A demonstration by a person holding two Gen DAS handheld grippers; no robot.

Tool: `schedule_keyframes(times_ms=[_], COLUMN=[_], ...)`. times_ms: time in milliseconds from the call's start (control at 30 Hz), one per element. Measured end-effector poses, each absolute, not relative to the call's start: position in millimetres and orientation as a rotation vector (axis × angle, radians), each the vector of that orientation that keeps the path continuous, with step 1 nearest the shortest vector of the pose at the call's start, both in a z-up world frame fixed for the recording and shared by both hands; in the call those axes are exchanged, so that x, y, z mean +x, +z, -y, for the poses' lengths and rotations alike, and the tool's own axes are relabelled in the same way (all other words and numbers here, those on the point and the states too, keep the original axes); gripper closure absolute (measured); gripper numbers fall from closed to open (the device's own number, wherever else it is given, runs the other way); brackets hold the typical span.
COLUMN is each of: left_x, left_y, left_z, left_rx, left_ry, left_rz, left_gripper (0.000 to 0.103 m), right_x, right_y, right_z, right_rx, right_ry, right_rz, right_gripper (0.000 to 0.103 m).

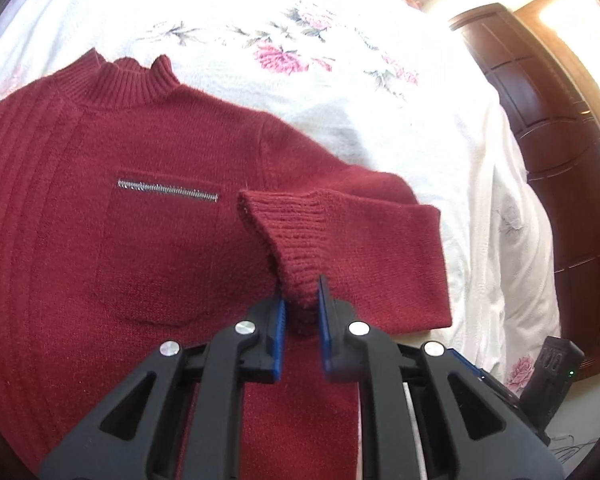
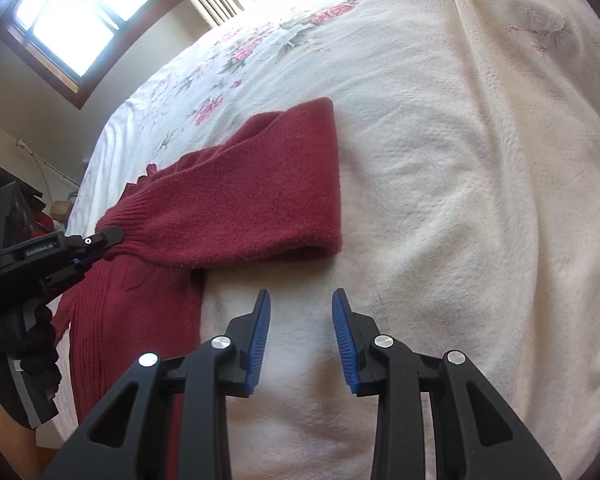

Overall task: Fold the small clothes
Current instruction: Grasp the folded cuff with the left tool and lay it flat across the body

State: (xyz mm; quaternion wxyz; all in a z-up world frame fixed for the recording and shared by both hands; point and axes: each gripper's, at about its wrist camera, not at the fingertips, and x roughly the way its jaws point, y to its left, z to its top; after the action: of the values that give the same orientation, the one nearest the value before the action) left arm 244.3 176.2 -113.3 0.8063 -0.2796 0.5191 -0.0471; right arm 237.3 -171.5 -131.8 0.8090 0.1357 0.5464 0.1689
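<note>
A dark red knit sweater (image 1: 140,200) with a zip chest pocket (image 1: 168,191) lies flat, front up, on a white floral bedspread (image 1: 340,40). Its sleeve is folded back toward the body, and the ribbed cuff (image 1: 284,232) runs down between the blue pads of my left gripper (image 1: 302,300), which is shut on it. In the right wrist view the folded sleeve (image 2: 260,192) lies across the bedspread (image 2: 440,160), with the left gripper (image 2: 112,240) pinching its cuff end. My right gripper (image 2: 301,312) is open over bare bedspread, just right of the sweater's side edge, holding nothing.
Dark wooden furniture (image 1: 548,120) stands past the bed's right edge, with a black device (image 1: 552,376) low beside it. A window (image 2: 72,16) and a cluttered corner (image 2: 40,208) lie beyond the bed's far side. A black-gloved hand (image 2: 24,352) holds the left gripper.
</note>
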Motion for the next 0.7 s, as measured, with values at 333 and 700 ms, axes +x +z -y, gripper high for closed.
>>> schedule_keyframes(times_ms=[333, 700], left_x=[202, 170], left_y=[-74, -77], left_z=[-268, -369], left_rx=[-0.603, -0.637], left_ry=[0.032, 0.191], left_rz=[-1.000, -0.984], left_gripper=[0.092, 0.092], right_x=[252, 293], right_y=[-125, -138], right_z=[150, 76], right_rx=[0.309, 0.335], right_ry=[0.387, 0.482], right_rz=[-1.177, -1.247], right_gripper=[0.062, 0.047])
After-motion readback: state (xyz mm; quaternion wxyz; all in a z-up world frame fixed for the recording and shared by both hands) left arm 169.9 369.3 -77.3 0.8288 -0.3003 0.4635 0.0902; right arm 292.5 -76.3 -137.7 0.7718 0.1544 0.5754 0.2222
